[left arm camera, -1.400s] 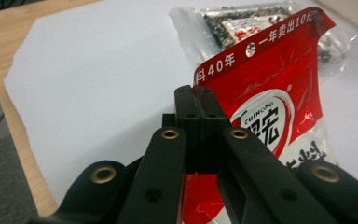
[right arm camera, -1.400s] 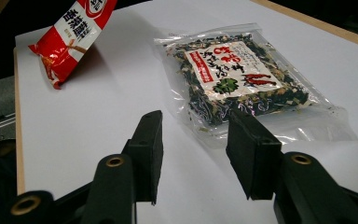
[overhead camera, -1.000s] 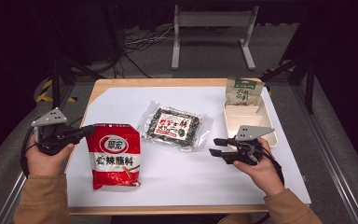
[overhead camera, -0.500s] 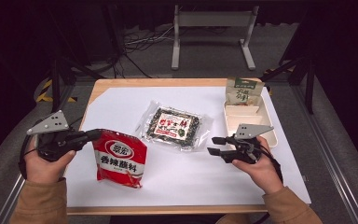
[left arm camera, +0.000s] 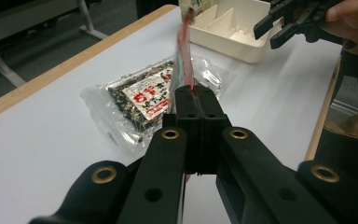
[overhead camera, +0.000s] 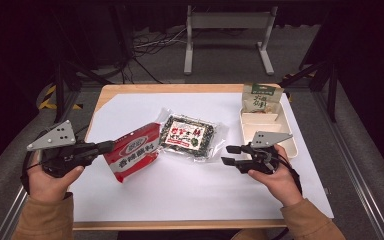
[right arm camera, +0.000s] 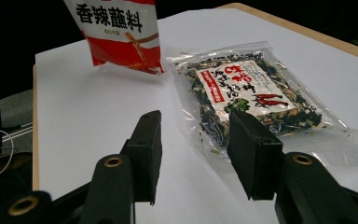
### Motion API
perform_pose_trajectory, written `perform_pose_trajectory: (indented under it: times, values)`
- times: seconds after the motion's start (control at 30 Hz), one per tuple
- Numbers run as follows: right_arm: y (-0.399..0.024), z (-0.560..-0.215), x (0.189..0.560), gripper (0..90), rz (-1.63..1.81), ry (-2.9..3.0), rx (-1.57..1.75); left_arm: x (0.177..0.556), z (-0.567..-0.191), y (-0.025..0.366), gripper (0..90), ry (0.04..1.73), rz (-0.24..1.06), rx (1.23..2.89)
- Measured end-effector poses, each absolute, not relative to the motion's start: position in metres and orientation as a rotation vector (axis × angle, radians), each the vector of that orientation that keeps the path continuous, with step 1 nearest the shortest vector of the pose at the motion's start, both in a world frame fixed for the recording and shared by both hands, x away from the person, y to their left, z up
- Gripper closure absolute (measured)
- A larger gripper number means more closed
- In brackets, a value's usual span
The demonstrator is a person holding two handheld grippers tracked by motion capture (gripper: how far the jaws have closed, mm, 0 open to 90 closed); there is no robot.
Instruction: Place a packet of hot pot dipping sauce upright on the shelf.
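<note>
My left gripper (overhead camera: pixel 108 146) is shut on one edge of a red sauce packet (overhead camera: pixel 133 152), which hangs tilted above the table's left side. In the left gripper view the jaws (left arm camera: pixel 196 92) pinch the red packet (left arm camera: pixel 186 56), seen edge-on. A clear packet of dark dried seaweed (overhead camera: pixel 189 136) lies flat at the table's middle. My right gripper (overhead camera: pixel 228 155) hovers open just right of it, nothing between its jaws. In the right gripper view the open gripper (right arm camera: pixel 193 128) faces the seaweed packet (right arm camera: pixel 256 93), with the red packet (right arm camera: pixel 119 32) behind.
A white compartment tray (overhead camera: pixel 262 119) stands at the right, behind my right hand, with a green snack bag (overhead camera: pixel 261 96) at its far end. The white-covered table (overhead camera: pixel 190 192) has a wooden rim. In the left gripper view the tray (left arm camera: pixel 223 42) sits beyond the seaweed packet (left arm camera: pixel 142 95).
The left gripper has lifted the red packet off the table and carried it up and toward the middle, tilting it. The right gripper has stayed where it was.
</note>
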State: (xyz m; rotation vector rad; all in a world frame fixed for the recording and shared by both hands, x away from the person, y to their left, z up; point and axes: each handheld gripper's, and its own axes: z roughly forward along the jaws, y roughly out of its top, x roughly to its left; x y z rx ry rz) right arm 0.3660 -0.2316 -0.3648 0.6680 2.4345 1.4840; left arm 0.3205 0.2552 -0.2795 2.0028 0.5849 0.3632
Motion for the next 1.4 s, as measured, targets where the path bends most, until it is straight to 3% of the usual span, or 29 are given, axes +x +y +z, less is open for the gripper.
perform_pose_trajectory:
  times: [0.93,1.4]
  values:
    - [-0.196,-0.356,0.353,46.2,1.505,2.486,0.461,0.315,-0.270,0.184,89.9,0.318,0.204,2.026]
    - [-0.175,-0.376,0.359,42.8,1.500,2.584,0.423,0.324,-0.268,0.160,89.9,0.265,0.160,1.997]
